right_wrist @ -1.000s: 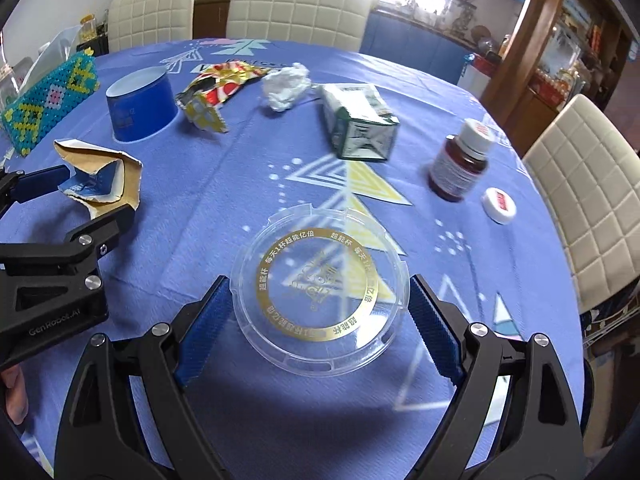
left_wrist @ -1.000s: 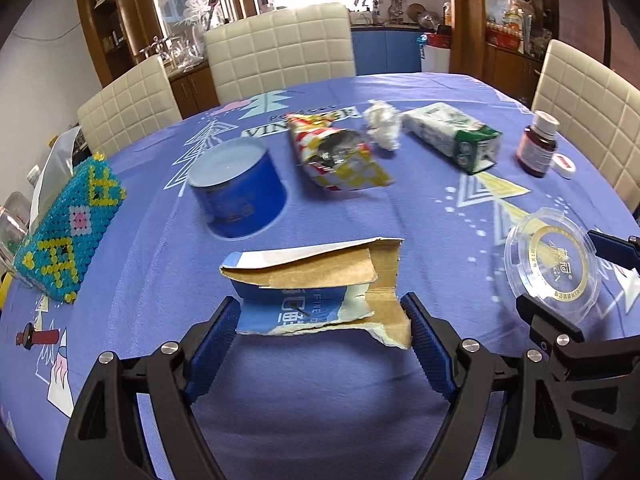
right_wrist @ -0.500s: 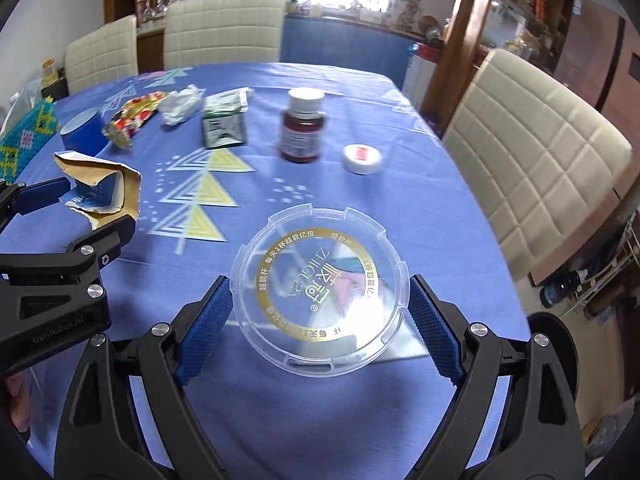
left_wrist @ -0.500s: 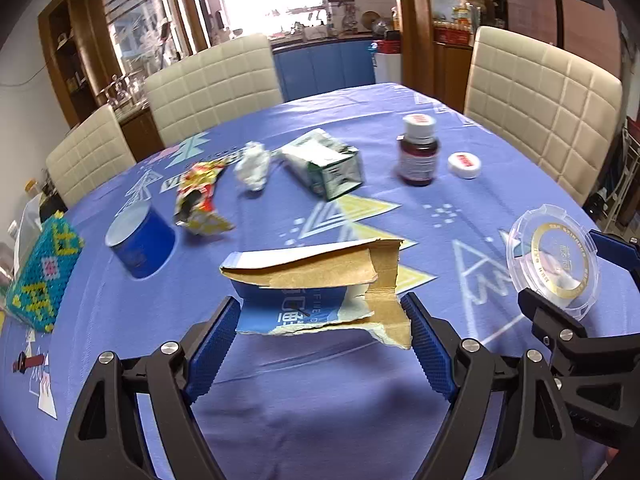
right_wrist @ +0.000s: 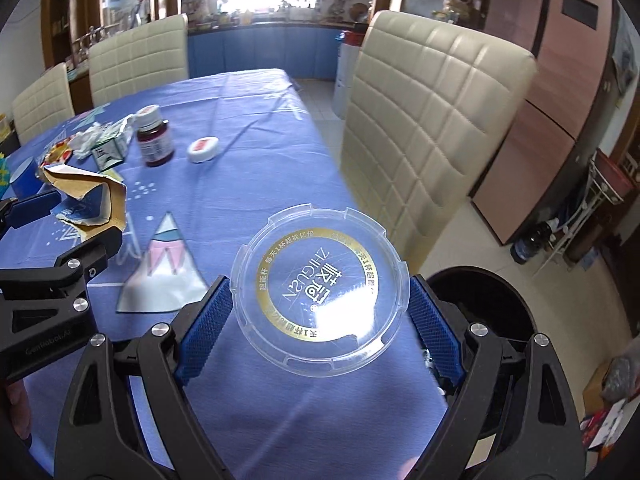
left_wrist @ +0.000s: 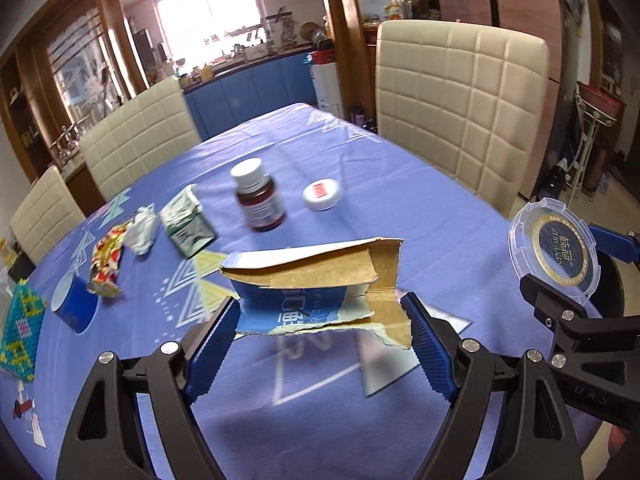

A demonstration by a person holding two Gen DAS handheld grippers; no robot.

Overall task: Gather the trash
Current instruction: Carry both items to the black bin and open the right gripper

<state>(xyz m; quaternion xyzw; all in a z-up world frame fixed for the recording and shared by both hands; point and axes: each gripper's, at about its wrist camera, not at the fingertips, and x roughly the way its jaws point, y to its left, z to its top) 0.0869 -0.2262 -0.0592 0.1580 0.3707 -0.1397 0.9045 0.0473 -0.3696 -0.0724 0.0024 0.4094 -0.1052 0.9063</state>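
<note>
My left gripper (left_wrist: 324, 330) is shut on a torn blue and brown cardboard box (left_wrist: 316, 288), held above the blue tablecloth (left_wrist: 320, 412). The same torn box (right_wrist: 86, 196) shows at the left of the right wrist view. My right gripper (right_wrist: 320, 312) is shut on a clear round plastic lid (right_wrist: 320, 288) with a gold ring, carried over the table's right edge. That lid (left_wrist: 554, 250) also appears at the right of the left wrist view. A black trash bin (right_wrist: 492, 320) stands on the floor just beyond the right gripper.
On the table lie a brown medicine bottle (left_wrist: 258, 196), a white cap (left_wrist: 322, 195), a green carton (left_wrist: 186, 222), crumpled tissue (left_wrist: 140, 230), a snack wrapper (left_wrist: 106, 264), a blue cup (left_wrist: 74, 308) and a beaded box (left_wrist: 18, 332). A cream chair (right_wrist: 420, 120) stands beside the bin.
Both grippers have swung to the right across the table with their loads still gripped. The table items have slid left in view, and the chair, floor and black bin have come into sight.
</note>
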